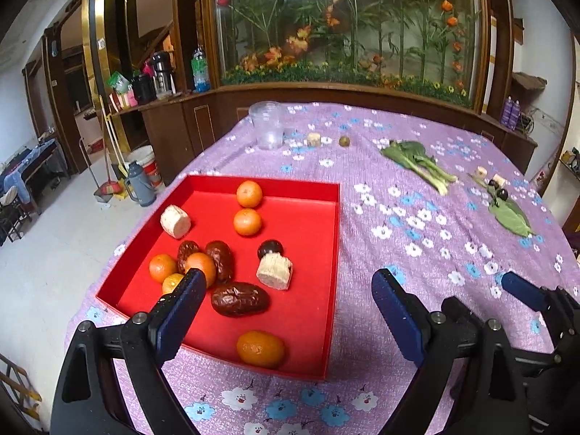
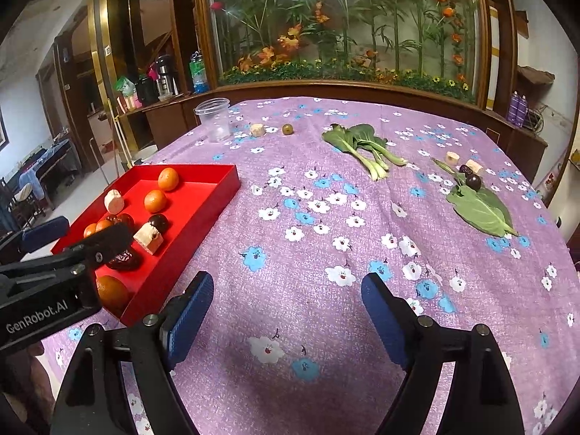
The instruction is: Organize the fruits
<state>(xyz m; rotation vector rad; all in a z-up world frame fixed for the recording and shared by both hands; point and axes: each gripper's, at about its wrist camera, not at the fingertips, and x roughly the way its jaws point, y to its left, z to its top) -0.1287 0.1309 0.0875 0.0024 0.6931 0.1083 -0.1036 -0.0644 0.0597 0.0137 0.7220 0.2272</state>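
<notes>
Tray [image 1: 337, 217] of fruit under left tool [image 1: 286, 290], gaping empty; right tool [image 2: 286, 299] beside, spread, empty.

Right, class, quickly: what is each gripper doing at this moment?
Left gripper: open, nothing between its fingers.
Right gripper: open, empty, over the bare tablecloth.

We see our left tongs [image 1: 286, 288] and right tongs [image 2: 287, 291] as black frames with silver screws and ribbed blue pads, one side marked GenRobot.AI in white.
</notes>
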